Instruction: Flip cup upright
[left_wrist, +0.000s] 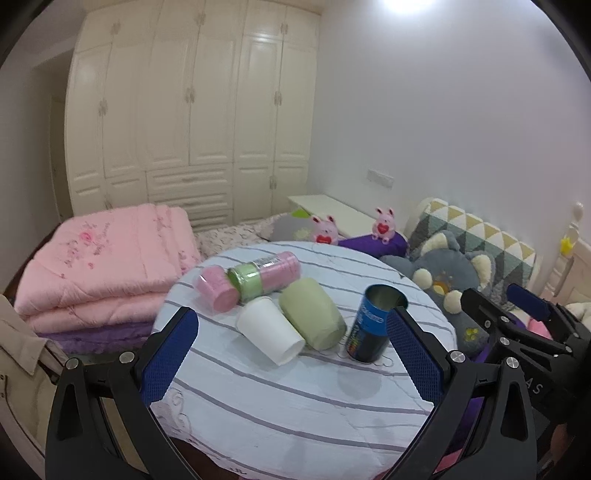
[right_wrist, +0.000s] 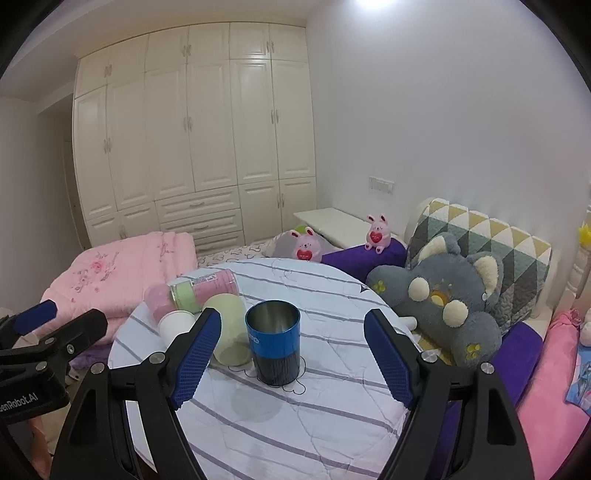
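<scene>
A blue metal cup (left_wrist: 376, 325) (right_wrist: 274, 343) stands upright, mouth up, on the round striped table (left_wrist: 295, 406) (right_wrist: 314, 417). A white cup (left_wrist: 271, 334) (right_wrist: 173, 325) and a green cup (left_wrist: 314, 319) (right_wrist: 229, 332) lie on their sides beside it. My left gripper (left_wrist: 291, 354) is open and empty, in front of the lying cups. My right gripper (right_wrist: 291, 362) is open and empty; its jaws stand wide on either side of the blue cup, apart from it. Each gripper shows at the edge of the other's view (left_wrist: 517, 310) (right_wrist: 55, 325).
A wrapped stack of pink and green cups (left_wrist: 255, 280) (right_wrist: 192, 291) lies at the table's far left. A folded pink quilt (left_wrist: 99, 266) lies left, plush toys (right_wrist: 443, 295) and pillows right. A wardrobe (right_wrist: 192, 140) stands behind.
</scene>
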